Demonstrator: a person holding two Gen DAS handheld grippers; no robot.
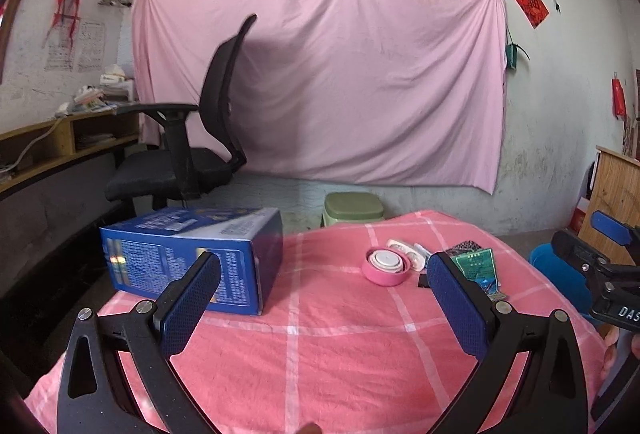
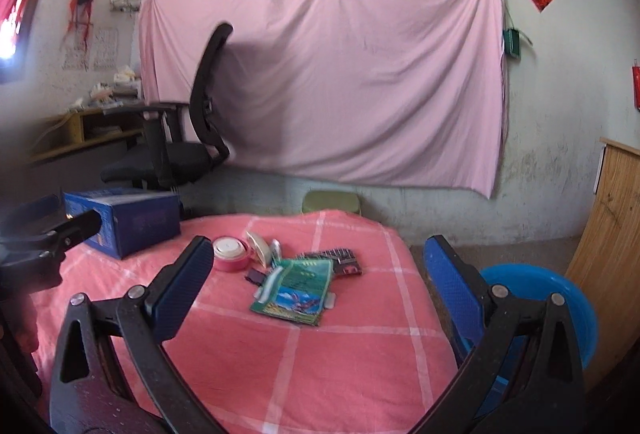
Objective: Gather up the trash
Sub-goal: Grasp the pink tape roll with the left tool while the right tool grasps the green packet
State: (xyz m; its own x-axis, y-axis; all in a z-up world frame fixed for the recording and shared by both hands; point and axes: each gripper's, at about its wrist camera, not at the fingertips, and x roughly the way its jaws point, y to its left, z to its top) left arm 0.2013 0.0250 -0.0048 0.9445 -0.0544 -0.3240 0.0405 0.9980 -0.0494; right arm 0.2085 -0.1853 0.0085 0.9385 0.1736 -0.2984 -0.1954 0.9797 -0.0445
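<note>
A green snack wrapper lies mid-table on the pink checked cloth; it also shows in the left wrist view. Behind it are a dark wrapper, a small black scrap, a white plastic piece and a pink round lid, which the left wrist view shows too. A blue carton stands at the table's left. My left gripper is open and empty above the cloth. My right gripper is open and empty, in front of the wrappers.
A blue plastic basin sits on the floor right of the table. A green stool stands behind the table. A black office chair and a desk are at the left. A wooden cabinet is at the right.
</note>
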